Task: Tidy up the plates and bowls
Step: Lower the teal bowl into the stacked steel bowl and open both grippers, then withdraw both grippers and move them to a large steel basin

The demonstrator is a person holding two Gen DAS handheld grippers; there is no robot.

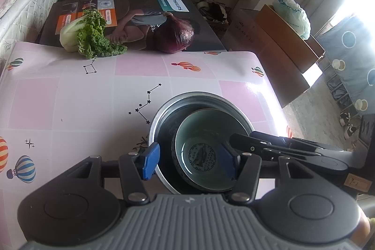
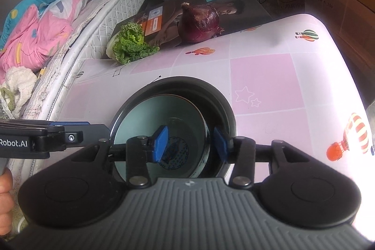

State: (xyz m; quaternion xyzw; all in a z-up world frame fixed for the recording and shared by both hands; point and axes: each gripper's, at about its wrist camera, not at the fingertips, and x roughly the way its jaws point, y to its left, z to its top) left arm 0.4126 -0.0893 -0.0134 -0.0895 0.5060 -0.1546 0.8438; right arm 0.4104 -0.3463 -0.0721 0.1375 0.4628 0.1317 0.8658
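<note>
A steel bowl stands on the pink patterned table, and a green ceramic bowl with a dark emblem lies inside it. My left gripper is open: one blue pad is outside the steel rim, the other is inside the ceramic bowl. In the right wrist view the same steel bowl holds the ceramic bowl. My right gripper is open astride the ceramic bowl's right wall, and neither pad presses on it. Each view shows the other gripper's fingers reaching in from the side.
At the table's far edge a leafy cabbage and a red onion lie against a flat Philips box. A bed runs along the left. Cardboard boxes stand beyond the table's right edge. A hand shows at lower left.
</note>
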